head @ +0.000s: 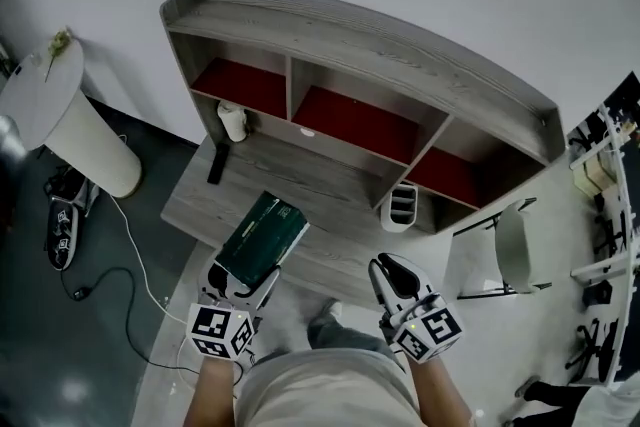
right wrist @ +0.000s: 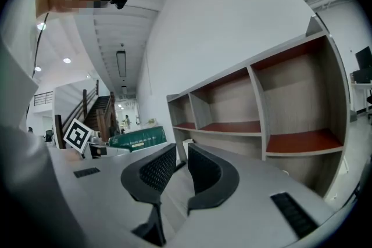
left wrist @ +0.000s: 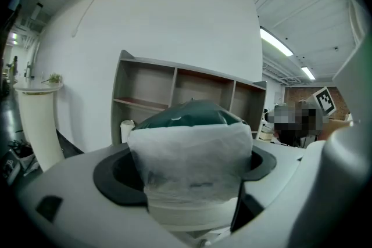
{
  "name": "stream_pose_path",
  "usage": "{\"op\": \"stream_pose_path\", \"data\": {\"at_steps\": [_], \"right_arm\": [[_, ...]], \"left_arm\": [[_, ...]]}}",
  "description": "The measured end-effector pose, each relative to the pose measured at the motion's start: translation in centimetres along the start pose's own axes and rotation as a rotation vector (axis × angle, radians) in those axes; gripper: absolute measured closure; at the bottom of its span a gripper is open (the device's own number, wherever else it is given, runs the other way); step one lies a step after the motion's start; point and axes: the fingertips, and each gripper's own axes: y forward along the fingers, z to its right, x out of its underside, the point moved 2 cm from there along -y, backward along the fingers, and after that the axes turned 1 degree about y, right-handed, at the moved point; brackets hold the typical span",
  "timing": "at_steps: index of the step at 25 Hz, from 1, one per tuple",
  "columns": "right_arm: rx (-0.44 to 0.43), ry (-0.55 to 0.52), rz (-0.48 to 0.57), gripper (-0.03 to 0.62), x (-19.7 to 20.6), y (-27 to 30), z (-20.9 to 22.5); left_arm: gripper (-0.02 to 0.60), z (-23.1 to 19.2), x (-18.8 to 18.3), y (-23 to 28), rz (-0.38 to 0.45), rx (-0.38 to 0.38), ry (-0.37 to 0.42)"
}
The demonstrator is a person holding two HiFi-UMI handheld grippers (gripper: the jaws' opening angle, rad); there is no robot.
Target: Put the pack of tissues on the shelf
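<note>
Grey shelf against a white wall. Left gripper clamps the pack of tissues by its end, above the desk front edge, aimed shelfward; right gripper nearly closed, empty

Dark green pack of tissues, grey wood-grain shelf with red boards.

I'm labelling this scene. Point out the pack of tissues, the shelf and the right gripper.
pack of tissues (head: 262, 237), head view, middle of its green top face.
shelf (head: 380, 45), head view, on its top board.
right gripper (right wrist: 181, 151), right gripper view, midway between its fingertips.
</note>
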Motion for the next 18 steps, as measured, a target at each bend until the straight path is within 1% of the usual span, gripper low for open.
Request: {"op": "stream_pose_path", "data": {"at_steps": [5, 8, 12, 15, 18], "right_arm": [[-0.011, 0.017, 0.002, 0.510, -1.2, 1.6, 6.3], [0.007, 0.027, -0.011, 0.510, -1.4, 2.1, 9.6], [0.041, 0.063, 0.000, 0.510, -2.0, 2.3, 12.5], [0.075, 0.078, 0.000, 0.510, -1.9, 2.6, 13.8], [0.137, 0.081, -0.006, 0.510, -1.7, 2.8, 14.9]], "left_arm": [[0.115, 1.5, -2.3, 6.8, 0.010, -0.006, 0.007], [0.115, 2.5, -3.6, 9.7, 0.015, 0.003, 0.028], [0.115, 2.9, -5.2, 13.0, -0.001, 0.019, 0.065], [0.115, 3.0, -6.3, 15.6, -0.004, 0.060, 0.083], [0.115, 3.4, -7.3, 18.4, -0.004, 0.135, 0.106]]}}
